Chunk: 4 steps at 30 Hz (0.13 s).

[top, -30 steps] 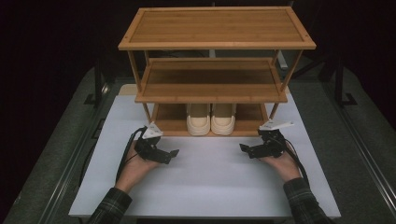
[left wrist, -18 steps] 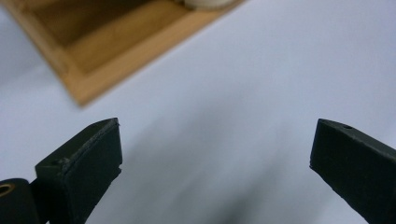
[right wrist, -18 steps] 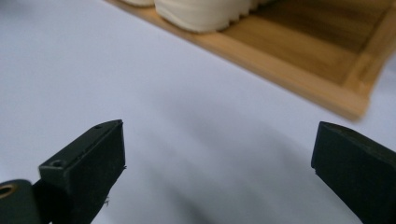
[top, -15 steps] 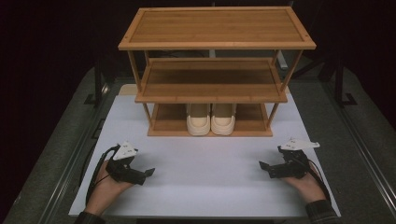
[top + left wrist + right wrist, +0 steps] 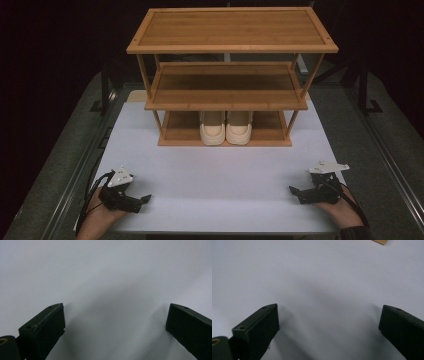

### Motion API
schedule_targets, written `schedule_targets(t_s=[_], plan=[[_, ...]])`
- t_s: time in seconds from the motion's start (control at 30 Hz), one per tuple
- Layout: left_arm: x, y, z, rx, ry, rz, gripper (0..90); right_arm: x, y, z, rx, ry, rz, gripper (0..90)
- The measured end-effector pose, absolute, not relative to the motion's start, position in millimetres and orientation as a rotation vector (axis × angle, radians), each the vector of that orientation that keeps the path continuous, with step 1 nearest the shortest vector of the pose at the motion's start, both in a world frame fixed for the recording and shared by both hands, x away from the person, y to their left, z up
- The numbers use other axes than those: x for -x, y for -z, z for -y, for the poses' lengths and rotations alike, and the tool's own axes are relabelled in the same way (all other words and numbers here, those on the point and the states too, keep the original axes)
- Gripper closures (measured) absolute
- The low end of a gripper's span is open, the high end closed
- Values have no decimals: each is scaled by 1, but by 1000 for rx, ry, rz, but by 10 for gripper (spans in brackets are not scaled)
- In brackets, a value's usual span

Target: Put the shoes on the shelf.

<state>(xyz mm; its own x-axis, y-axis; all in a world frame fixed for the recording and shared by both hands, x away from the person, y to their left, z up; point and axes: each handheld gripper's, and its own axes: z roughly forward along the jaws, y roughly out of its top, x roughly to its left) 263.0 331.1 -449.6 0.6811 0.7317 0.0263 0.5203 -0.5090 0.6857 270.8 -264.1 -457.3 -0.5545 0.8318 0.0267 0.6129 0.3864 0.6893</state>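
A pair of cream shoes (image 5: 225, 128) stands side by side on the bottom level of a three-tier bamboo rack (image 5: 232, 47) at the back of the white table top (image 5: 215, 175). My left gripper (image 5: 144, 199) rests at the front left corner of the table, open, with bare white surface between its jaws (image 5: 113, 315). At the front right corner my right gripper (image 5: 294, 190) is open too, and nothing lies between its jaws (image 5: 328, 315). Both grippers are far from the rack.
The rack's top and middle shelves are bare. A dark grey floor with metal rails (image 5: 390, 145) runs along both sides of the table. A sliver of the bamboo rack (image 5: 380, 241) peeks into the top of the right gripper view.
Both grippers have drawn back from just in front of the rack to the table's front corners, spreading apart. The shoes have stayed on the bottom shelf.
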Motion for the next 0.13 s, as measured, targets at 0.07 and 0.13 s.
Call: schedule_targets(t_s=[0.07,0.13], plan=[[-263,450,-332,-2223,-409,-959,19,-271,457,264,-1257,-947,-2327,25],[-263,451,-332,-2221,-412,-959,19,-271,458,264,-1256,-945,-2327,25]])
